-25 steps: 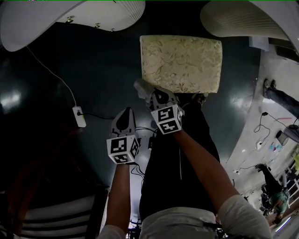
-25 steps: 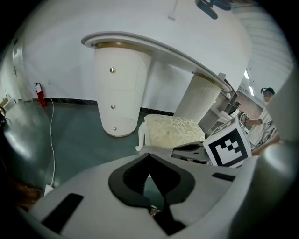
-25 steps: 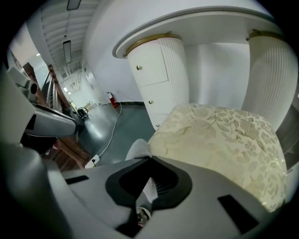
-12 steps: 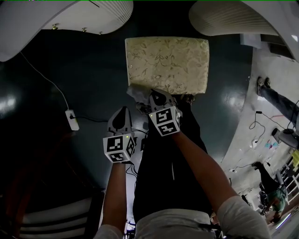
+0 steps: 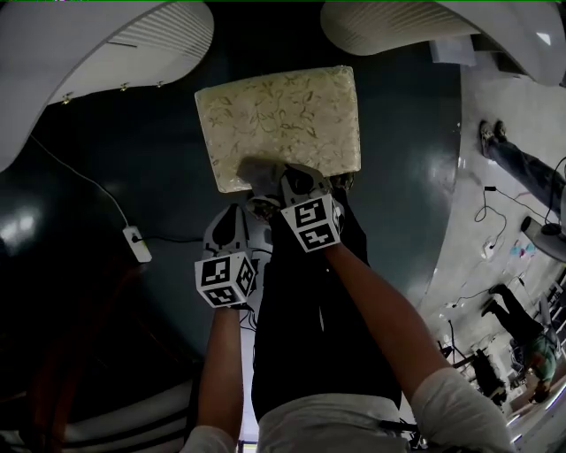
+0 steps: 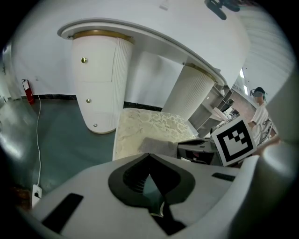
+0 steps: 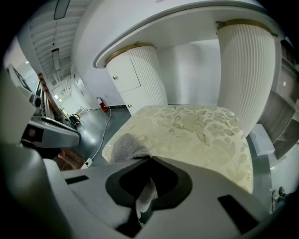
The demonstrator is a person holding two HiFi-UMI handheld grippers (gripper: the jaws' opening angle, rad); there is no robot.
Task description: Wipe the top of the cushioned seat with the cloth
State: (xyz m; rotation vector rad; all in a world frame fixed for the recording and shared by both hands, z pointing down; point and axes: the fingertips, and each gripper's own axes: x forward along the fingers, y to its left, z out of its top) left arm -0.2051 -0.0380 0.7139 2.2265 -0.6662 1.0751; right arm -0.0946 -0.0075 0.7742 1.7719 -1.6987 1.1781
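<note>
Much of the cloth [image 5: 255, 170] is covered by the right gripper [image 5: 285, 181] in the head view. Only a grey bunch of it shows, on the near edge of the seat [image 5: 283, 111] towards the near left corner. That stretch of the seat's edge lies hidden under the cloth and the gripper. What holds the seat up cannot be seen in any view.

There is one seat with a pale leaf-patterned top, one cloth, and two grippers. Two white curved furniture pieces stand past the seat, the left piece [image 5: 97, 53] and the right piece [image 5: 398, 26], both cut off by the frame. One power strip [image 5: 132, 242] lies on the dark floor to the left.

The right forearm reaches forward and down to the seat's near edge. The right gripper's jaws are clamped on a fold of the cloth, as the right gripper view shows. The left forearm is held shorter, so the left gripper [image 5: 237, 212] hangs over the floor, just short of the seat. Its jaws are pressed together with nothing between them.
</note>
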